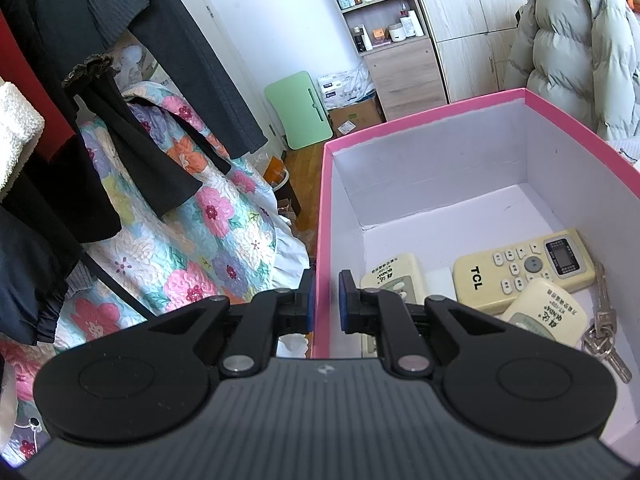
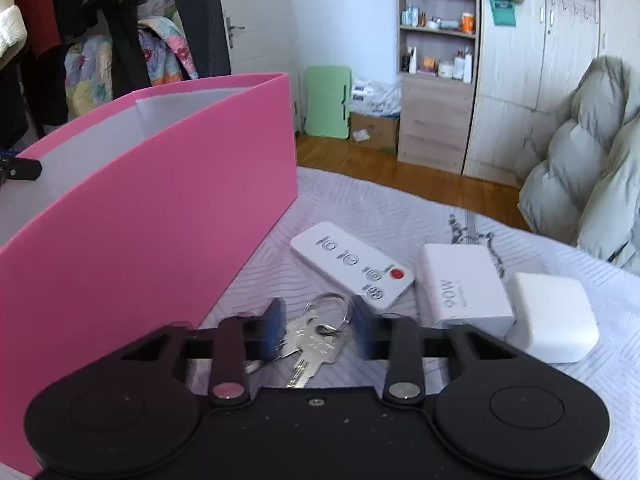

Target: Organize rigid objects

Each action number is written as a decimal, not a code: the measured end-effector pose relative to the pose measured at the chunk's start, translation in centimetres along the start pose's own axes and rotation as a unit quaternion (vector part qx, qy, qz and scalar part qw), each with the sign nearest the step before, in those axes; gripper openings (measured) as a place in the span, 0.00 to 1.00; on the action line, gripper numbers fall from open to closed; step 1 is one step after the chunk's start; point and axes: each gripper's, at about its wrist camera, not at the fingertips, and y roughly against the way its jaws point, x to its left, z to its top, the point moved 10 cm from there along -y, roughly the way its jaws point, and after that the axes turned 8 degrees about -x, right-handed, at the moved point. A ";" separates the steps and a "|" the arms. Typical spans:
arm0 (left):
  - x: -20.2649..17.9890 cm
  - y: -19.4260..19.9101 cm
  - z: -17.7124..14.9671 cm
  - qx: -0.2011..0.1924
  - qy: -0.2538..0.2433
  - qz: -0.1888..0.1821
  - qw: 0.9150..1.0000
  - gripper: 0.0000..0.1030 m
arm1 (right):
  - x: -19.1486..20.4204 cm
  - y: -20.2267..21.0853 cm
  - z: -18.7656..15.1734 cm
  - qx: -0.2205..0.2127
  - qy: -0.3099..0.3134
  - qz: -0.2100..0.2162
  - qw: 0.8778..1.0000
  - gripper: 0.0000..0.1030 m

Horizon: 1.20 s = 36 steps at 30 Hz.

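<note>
Left wrist view: left gripper straddles the near-left wall of the pink box, one blue pad outside, one inside, both close against the wall; appears clamped on it. Inside the box, on the white floor: a cream TCL remote, two more cream remotes, one just past the inner pad, the other lying over the TCL's near end, and a bunch of keys along the right side. Right wrist view: right gripper low over the pale quilted bedspread, jaws apart, a second set of keys on a ring lying between the pads, not gripped. Just beyond, a white remote with red button, a white charger block beside it, another white block touching that one. Pink box stands to the gripper's left
</note>
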 end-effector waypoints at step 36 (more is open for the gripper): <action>0.6 -0.2 -0.2 0.001 0.026 -0.009 1.000 0.10 | 13.6 5.9 10.6 0.014 -0.078 0.297 0.952 0.04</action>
